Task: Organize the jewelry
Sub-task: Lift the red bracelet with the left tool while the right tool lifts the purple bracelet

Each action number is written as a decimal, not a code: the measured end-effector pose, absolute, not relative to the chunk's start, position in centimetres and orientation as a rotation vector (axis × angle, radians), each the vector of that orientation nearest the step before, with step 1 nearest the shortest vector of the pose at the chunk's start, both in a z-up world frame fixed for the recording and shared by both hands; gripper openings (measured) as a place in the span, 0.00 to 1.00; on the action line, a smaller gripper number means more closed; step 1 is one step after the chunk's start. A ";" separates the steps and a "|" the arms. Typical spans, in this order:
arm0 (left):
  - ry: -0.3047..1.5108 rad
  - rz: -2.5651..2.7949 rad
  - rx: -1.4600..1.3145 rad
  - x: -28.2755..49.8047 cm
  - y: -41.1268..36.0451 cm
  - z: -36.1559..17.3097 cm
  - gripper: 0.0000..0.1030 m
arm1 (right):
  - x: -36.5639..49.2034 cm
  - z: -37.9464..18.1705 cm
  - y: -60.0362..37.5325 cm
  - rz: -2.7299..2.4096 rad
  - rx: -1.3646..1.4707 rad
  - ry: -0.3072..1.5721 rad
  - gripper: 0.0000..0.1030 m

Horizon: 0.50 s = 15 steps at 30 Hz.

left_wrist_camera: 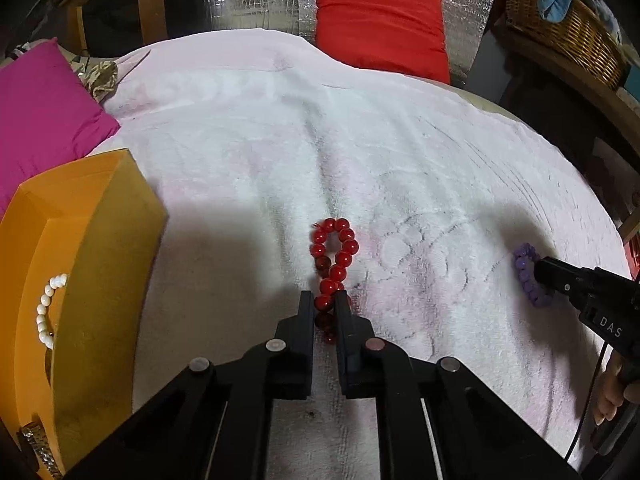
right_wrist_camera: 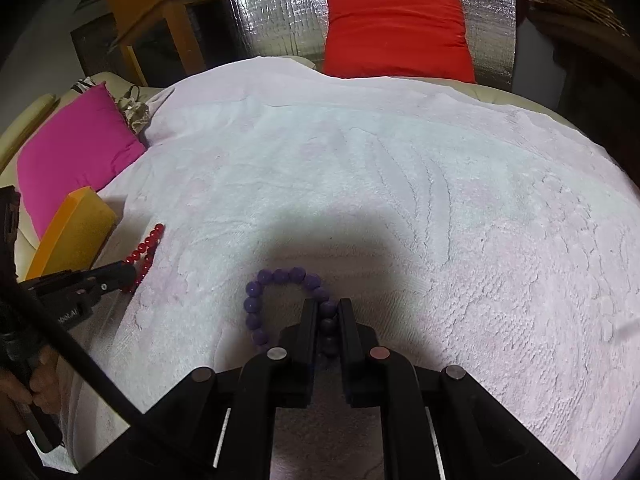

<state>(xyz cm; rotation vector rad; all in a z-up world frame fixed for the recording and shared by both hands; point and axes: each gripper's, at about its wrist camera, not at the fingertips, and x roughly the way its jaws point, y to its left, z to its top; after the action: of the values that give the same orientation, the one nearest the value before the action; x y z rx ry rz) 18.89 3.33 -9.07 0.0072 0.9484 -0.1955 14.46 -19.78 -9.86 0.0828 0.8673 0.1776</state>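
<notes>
My left gripper (left_wrist_camera: 323, 299) is shut on a red bead bracelet (left_wrist_camera: 334, 252) that lies stretched out on the pale pink towel (left_wrist_camera: 280, 140); the bracelet also shows in the right wrist view (right_wrist_camera: 147, 252). My right gripper (right_wrist_camera: 328, 307) is shut on a purple bead bracelet (right_wrist_camera: 276, 278), which also shows in the left wrist view (left_wrist_camera: 526, 276) at the right. An orange box (left_wrist_camera: 96, 264) stands at the left and holds a white pearl bracelet (left_wrist_camera: 46, 310) and a gold watch (left_wrist_camera: 40, 448).
A magenta cushion (left_wrist_camera: 40, 112) lies behind the box and a red cushion (left_wrist_camera: 380, 24) at the back. A wicker basket (left_wrist_camera: 568, 28) stands at the back right. The towel covers the whole work surface.
</notes>
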 end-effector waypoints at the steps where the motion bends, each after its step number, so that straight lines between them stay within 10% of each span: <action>1: 0.948 -0.195 0.007 18.9 3.3 -9.1 0.10 | 14.4 -9.9 -19.8 0.178 0.083 0.867 0.11; 15: 0.922 -0.180 0.017 19.1 2.9 -8.9 0.09 | 14.3 -9.2 -20.6 0.257 0.148 0.814 0.10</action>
<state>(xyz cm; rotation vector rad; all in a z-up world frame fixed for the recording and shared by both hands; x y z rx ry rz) 19.06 2.86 -8.87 0.0173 0.9218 -0.1804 14.28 -20.57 -9.19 0.1482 0.8140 0.2572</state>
